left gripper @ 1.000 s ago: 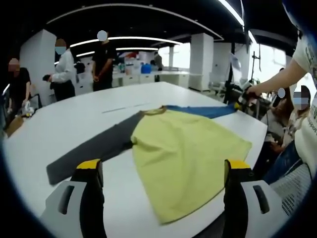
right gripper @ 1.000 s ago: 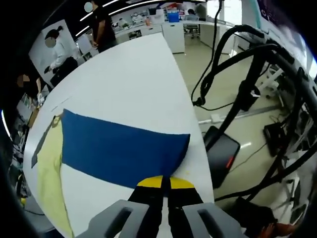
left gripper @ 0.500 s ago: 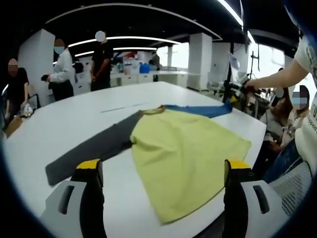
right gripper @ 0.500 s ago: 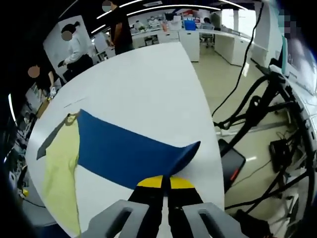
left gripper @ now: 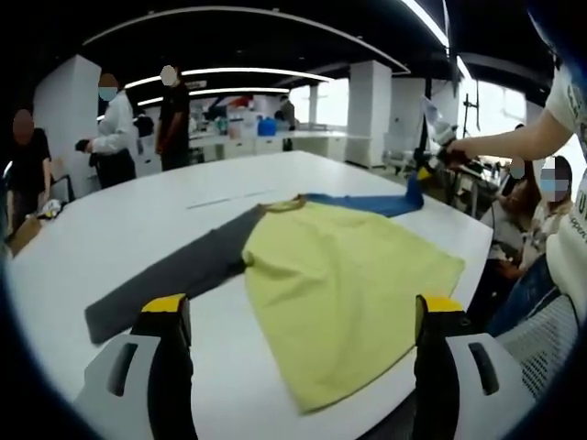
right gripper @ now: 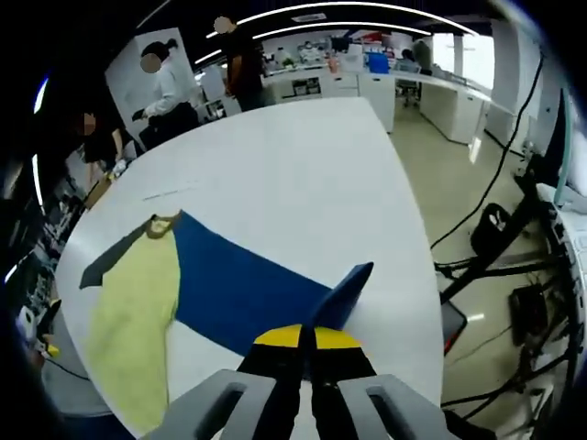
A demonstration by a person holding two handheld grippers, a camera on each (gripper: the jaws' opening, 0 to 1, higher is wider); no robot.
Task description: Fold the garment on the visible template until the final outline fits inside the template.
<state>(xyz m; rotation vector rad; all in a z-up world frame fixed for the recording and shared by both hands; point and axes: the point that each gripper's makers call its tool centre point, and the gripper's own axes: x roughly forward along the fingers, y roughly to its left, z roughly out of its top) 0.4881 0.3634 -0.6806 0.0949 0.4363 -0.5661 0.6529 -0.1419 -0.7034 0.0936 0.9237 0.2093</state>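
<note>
Garment flat on table. Right gripper jaws clamped on blue sleeve end, raised. Left gripper jaws wide, empty.

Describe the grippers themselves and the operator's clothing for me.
Both the left gripper and the right gripper have light grey bodies with black jaws capped in yellow. The person wears a white short sleeve with dark lettering.
</note>
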